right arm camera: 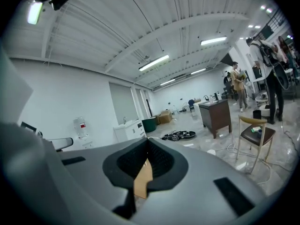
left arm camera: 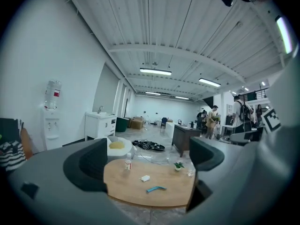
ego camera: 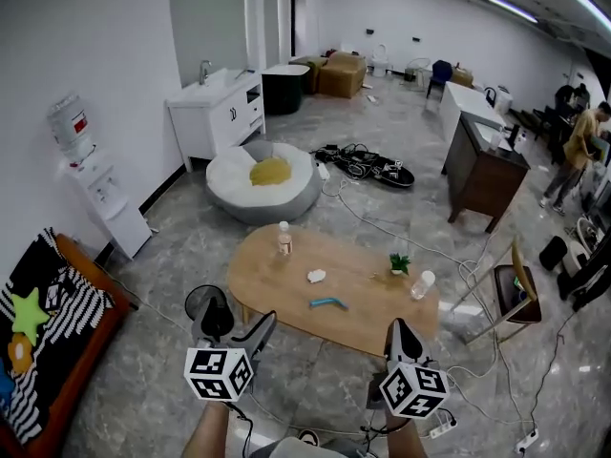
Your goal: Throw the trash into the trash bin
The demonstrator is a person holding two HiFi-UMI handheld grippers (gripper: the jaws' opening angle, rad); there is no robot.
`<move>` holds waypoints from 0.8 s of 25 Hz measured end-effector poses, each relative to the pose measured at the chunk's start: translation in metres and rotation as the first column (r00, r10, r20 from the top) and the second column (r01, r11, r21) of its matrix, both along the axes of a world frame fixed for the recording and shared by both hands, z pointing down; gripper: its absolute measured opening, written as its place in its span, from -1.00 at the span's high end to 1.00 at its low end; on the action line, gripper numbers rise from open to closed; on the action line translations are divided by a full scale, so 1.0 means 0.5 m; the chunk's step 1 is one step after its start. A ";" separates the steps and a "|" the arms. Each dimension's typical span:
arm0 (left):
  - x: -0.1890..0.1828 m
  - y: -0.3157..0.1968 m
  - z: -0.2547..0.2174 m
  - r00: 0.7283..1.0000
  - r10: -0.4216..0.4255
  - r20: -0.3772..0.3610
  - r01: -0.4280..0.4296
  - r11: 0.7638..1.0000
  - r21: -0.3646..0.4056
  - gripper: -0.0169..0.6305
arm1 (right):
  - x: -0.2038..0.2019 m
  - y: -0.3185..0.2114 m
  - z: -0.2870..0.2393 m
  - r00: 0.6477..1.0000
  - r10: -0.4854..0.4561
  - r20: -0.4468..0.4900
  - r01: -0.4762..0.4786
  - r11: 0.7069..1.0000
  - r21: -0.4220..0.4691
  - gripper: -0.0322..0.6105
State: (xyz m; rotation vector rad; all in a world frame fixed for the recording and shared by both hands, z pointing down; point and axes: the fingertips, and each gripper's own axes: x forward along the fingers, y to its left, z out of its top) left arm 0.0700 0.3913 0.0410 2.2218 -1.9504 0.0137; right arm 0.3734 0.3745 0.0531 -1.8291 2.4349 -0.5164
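most table (right arm camera: 143, 178) hidden behind right tool (right arm camera: 147, 146)

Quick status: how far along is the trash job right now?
Nothing looks binned yet: the crumpled white paper and the blue strip lie on the wooden table. Nothing is in hand: the left gripper is open and empty, and the right gripper is shut on nothing. Left to do: pick up both pieces and bin them.

We could not tell what the small white thing (ego camera: 316, 276) on the table (ego camera: 277, 289) was. The right gripper (right arm camera: 147, 159) hid nearly all that table in its own view. The striped sofa (ego camera: 57, 299) ran off the head view's left edge.
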 end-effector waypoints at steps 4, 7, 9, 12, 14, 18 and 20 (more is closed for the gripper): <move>-0.013 -0.049 0.001 0.999 -0.007 0.033 0.008 1.000 -0.027 -0.72 | -0.009 -0.053 0.033 0.999 -0.008 0.045 0.010 0.999 -0.045 0.89; -0.024 -0.088 0.001 1.000 -0.016 0.027 0.017 0.999 -0.036 -0.72 | -0.010 -0.089 0.044 0.998 -0.007 0.056 0.011 0.998 -0.066 0.89; -0.033 -0.120 0.004 1.000 -0.014 0.021 0.015 0.999 -0.035 -0.72 | -0.015 -0.116 0.048 0.998 -0.007 0.064 0.011 0.997 -0.072 0.89; -0.051 -0.185 0.021 1.000 -0.006 0.011 0.007 0.999 -0.038 -0.72 | -0.024 -0.163 0.058 0.998 0.005 0.064 0.000 0.997 -0.079 0.89; -0.065 -0.241 0.032 1.000 0.010 0.002 -0.010 0.999 -0.042 -0.72 | -0.034 -0.205 0.064 0.998 0.023 0.064 -0.018 0.997 -0.080 0.89; -0.095 -0.373 0.042 0.999 0.050 -0.002 -0.050 0.998 -0.042 -0.72 | -0.073 -0.310 0.070 0.995 0.053 0.089 -0.045 0.995 -0.088 0.89; -0.115 -0.451 0.042 0.998 0.069 0.002 -0.069 0.996 -0.047 -0.72 | -0.105 -0.372 0.063 0.993 0.061 0.100 -0.052 0.995 -0.089 0.89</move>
